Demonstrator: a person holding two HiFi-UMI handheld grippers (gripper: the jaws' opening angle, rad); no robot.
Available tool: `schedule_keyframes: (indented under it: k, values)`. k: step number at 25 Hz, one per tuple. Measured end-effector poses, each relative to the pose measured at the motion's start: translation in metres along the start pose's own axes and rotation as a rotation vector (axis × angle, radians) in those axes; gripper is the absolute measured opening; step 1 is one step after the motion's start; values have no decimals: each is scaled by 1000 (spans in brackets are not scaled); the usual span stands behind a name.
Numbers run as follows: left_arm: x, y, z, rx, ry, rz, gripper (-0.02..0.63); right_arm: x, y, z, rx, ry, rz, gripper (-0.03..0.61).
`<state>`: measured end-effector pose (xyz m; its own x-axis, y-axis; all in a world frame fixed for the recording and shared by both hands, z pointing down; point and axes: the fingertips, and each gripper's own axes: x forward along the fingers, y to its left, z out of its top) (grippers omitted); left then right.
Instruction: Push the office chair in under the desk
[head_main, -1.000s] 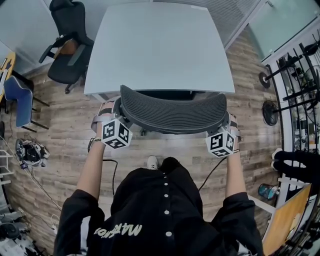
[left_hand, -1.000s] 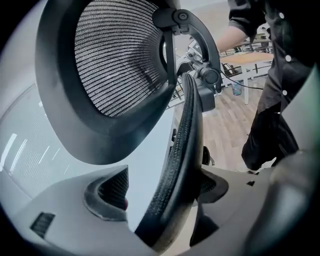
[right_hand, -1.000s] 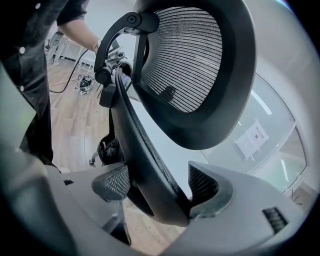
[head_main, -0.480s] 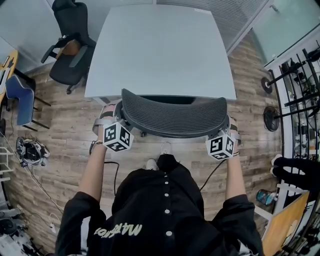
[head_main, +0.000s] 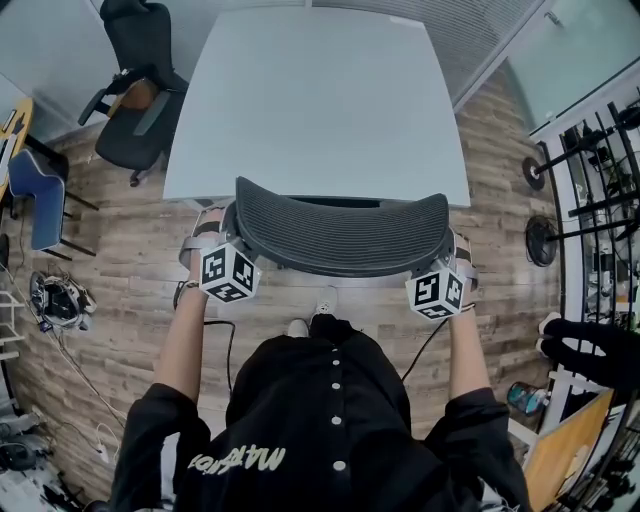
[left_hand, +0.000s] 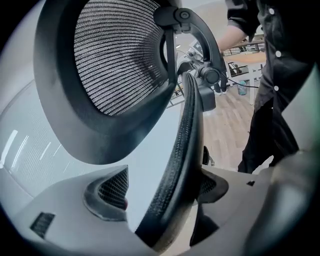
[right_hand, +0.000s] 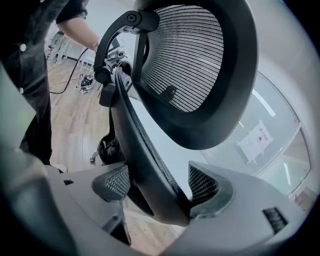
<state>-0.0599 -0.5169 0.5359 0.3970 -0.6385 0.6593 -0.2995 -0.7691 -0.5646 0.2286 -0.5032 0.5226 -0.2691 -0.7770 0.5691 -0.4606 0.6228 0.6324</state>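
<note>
The black mesh office chair's backrest (head_main: 340, 235) curves just in front of the white desk (head_main: 318, 100), its seat hidden beneath the desktop. My left gripper (head_main: 220, 232) clamps the backrest's left end and my right gripper (head_main: 452, 250) clamps its right end. In the left gripper view the backrest rim (left_hand: 187, 145) runs up between the jaws of the left gripper (left_hand: 160, 192), with the mesh headrest (left_hand: 115, 60) above. In the right gripper view the rim (right_hand: 135, 145) sits pinched in the right gripper (right_hand: 160, 187), under the headrest (right_hand: 195, 60).
A second black office chair (head_main: 140, 90) stands at the desk's back left, with a blue chair (head_main: 35, 200) near it. A cable (head_main: 225, 340) lies on the wood floor by my feet. A metal rack (head_main: 595, 190) and a stand (head_main: 540, 225) line the right side.
The chair has rolled forward with both grippers. The dark strip of seat between backrest and desk edge has shrunk, and the backrest now sits closer to the desk edge.
</note>
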Motion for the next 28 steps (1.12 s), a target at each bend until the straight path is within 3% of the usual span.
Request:
schedule_keyframes:
  k: [28]
  values:
    - [33,34,-4,-3,8,-10,390,38,-27,4,-10,-16,0,345]
